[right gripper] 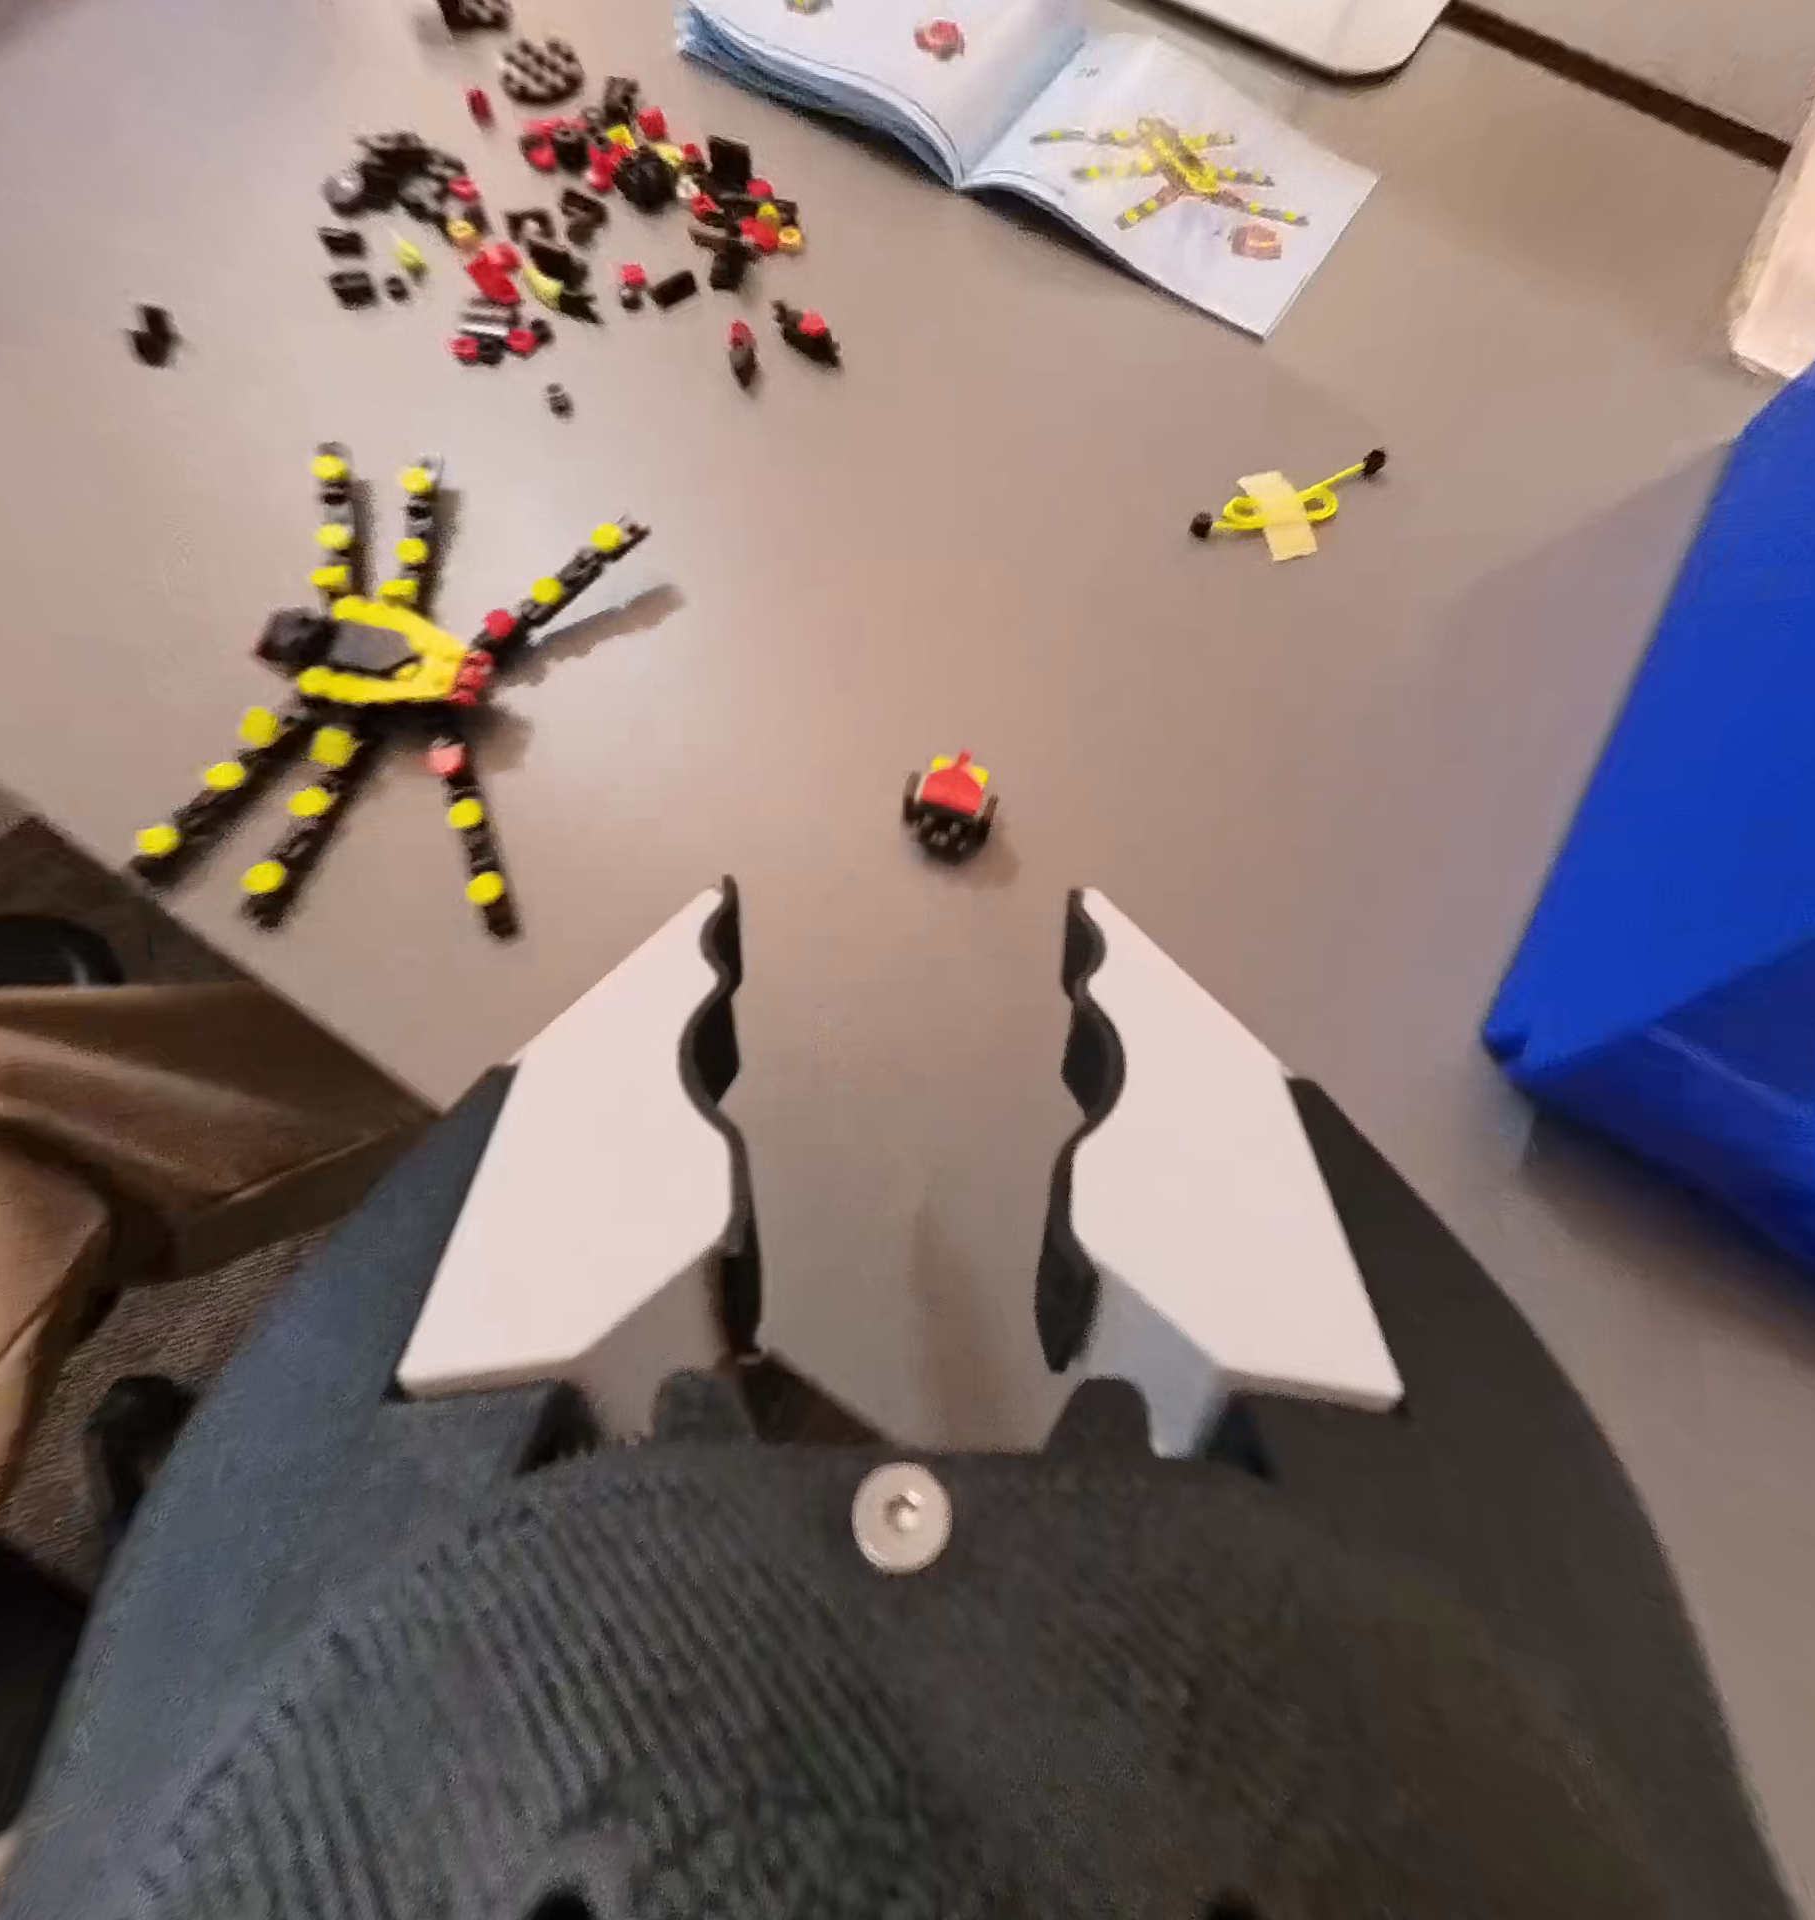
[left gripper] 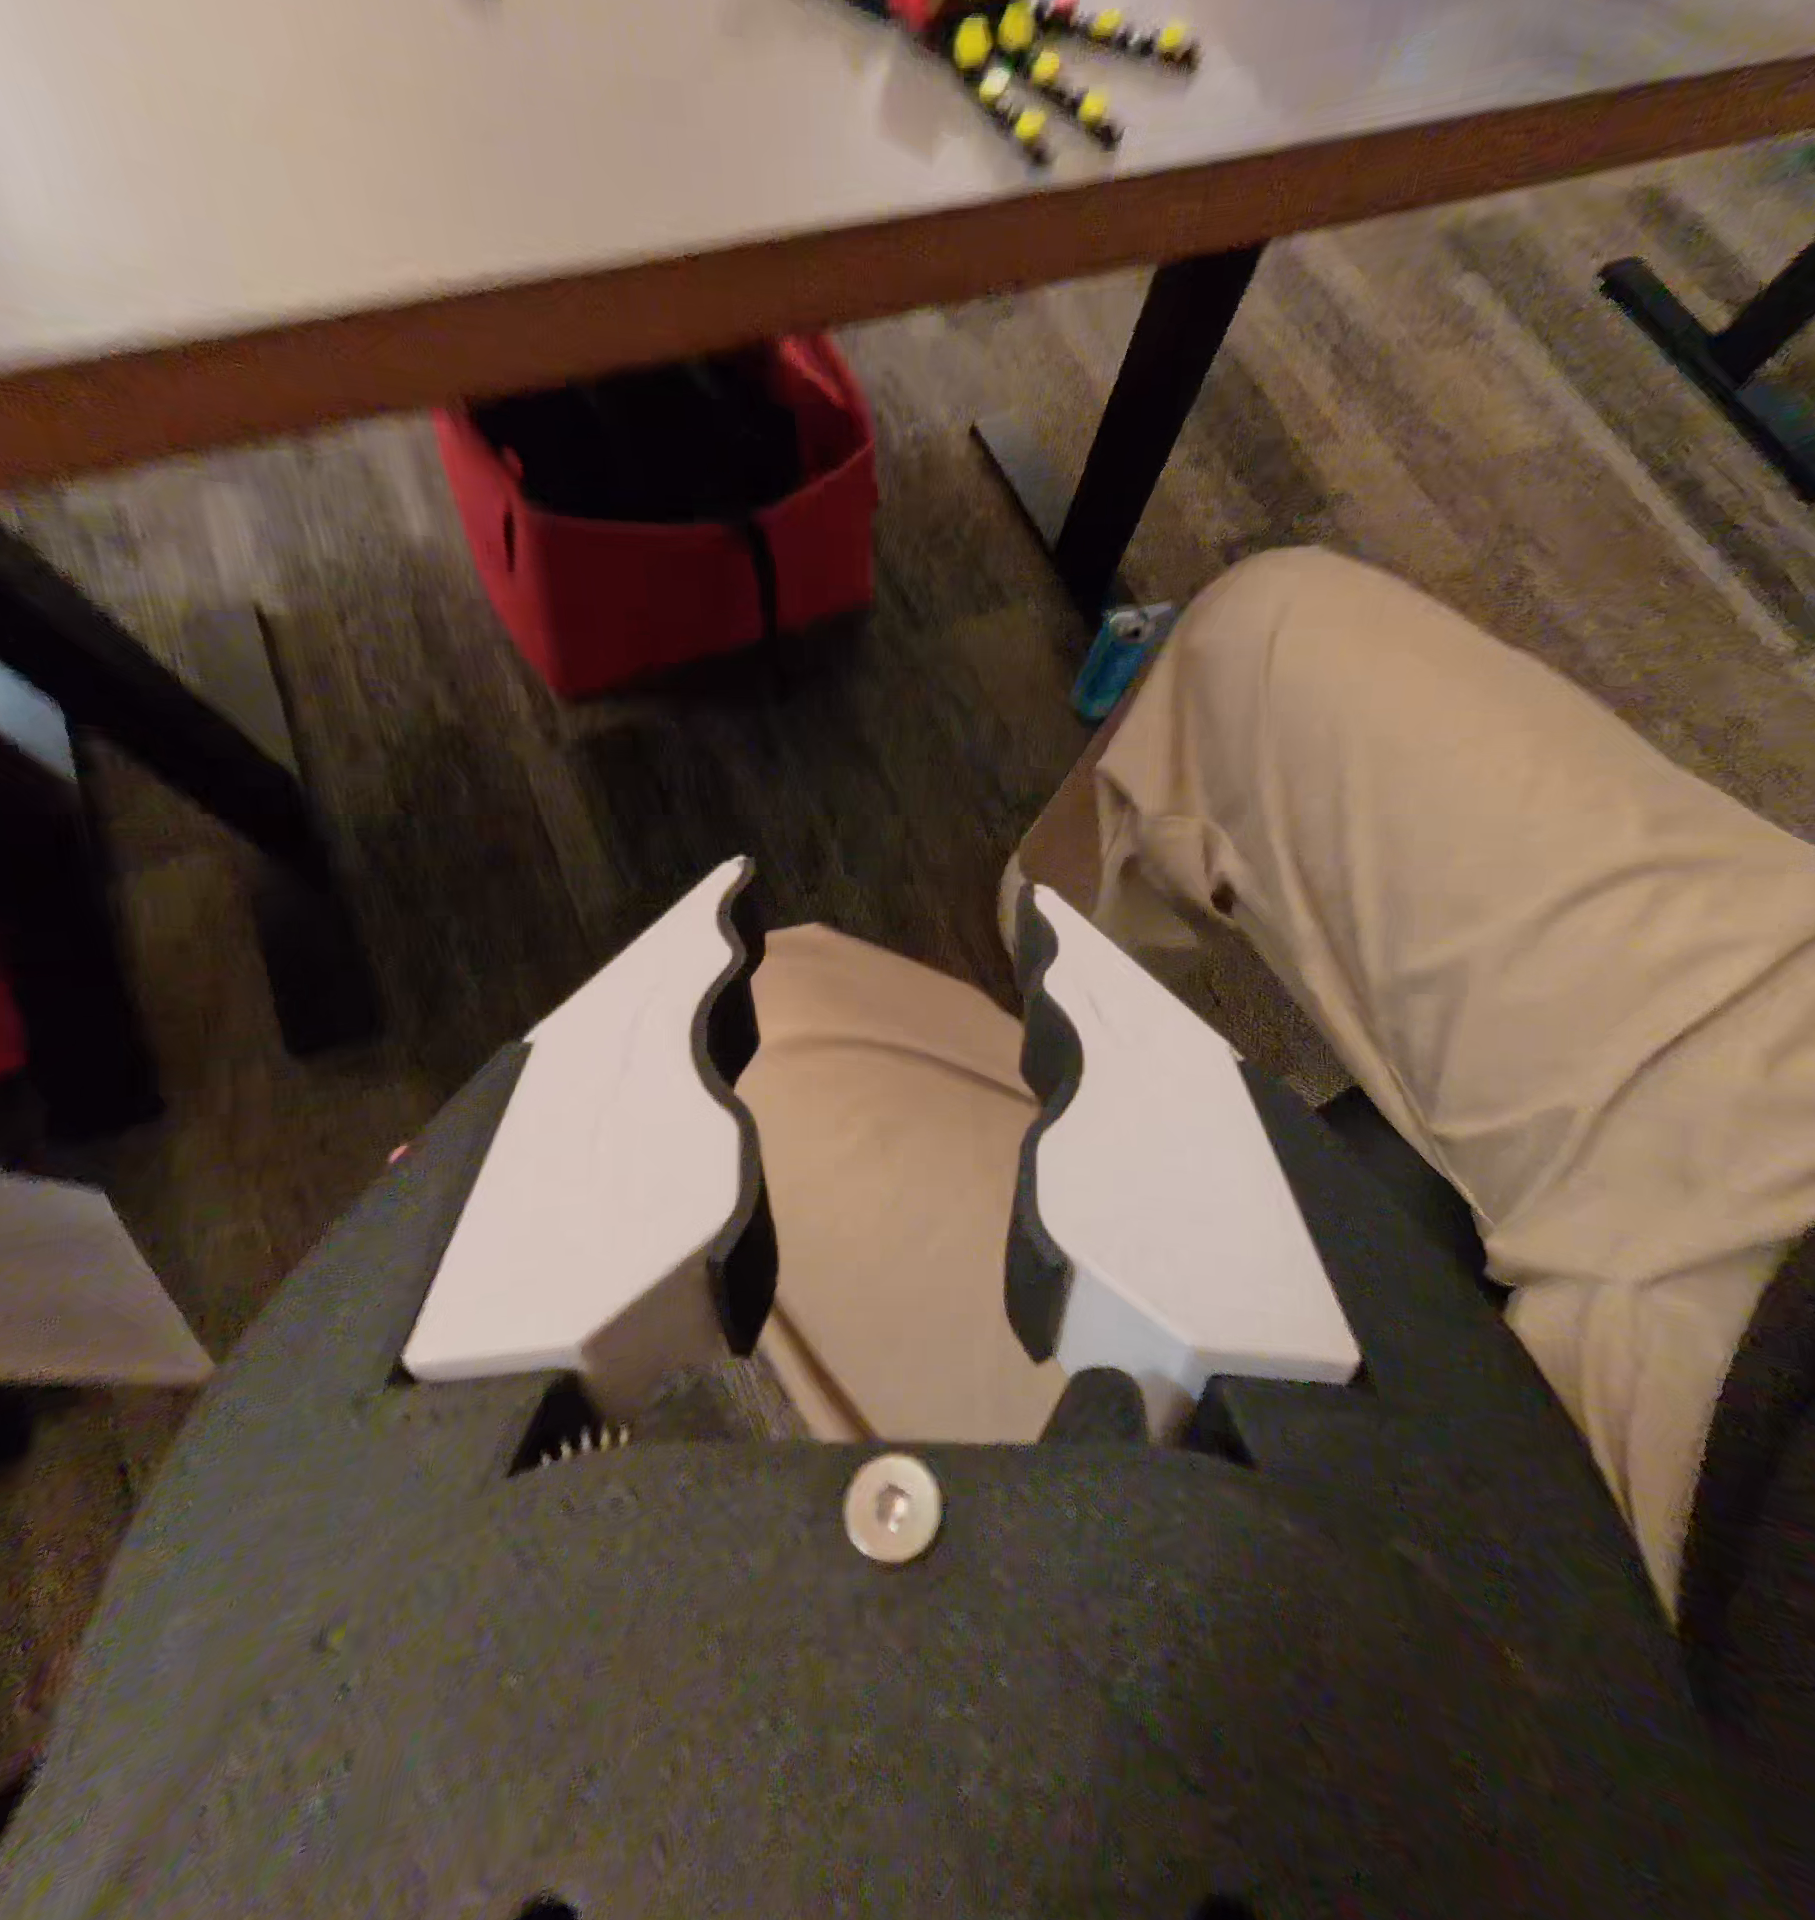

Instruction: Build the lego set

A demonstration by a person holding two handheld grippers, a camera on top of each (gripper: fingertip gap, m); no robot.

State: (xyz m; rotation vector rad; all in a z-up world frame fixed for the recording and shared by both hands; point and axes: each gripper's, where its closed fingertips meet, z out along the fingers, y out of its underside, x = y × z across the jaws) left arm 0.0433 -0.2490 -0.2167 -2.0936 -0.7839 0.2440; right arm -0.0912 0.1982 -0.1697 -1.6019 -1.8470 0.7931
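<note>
A black and yellow lego spider (right gripper: pixel 373 665) with several legs lies on the grey table (right gripper: pixel 986 582) at the left. A small red and black lego piece (right gripper: pixel 950 800) sits just ahead of my right gripper (right gripper: pixel 901 899), which is open and empty above the table. A pile of loose black, red and yellow bricks (right gripper: pixel 581 208) lies at the back. A yellow string piece (right gripper: pixel 1287 504) lies to the right. My left gripper (left gripper: pixel 887 883) is open and empty, held below the table edge over a person's lap (left gripper: pixel 882 1143). The spider's legs (left gripper: pixel 1048 73) show at the top.
An open instruction booklet (right gripper: pixel 1090 135) lies at the back of the table. A blue box (right gripper: pixel 1734 831) stands at the right. Under the table (left gripper: pixel 467 187) are a red bin (left gripper: pixel 674 540), black table legs (left gripper: pixel 1142 436) and a person's knee in beige trousers (left gripper: pixel 1454 883).
</note>
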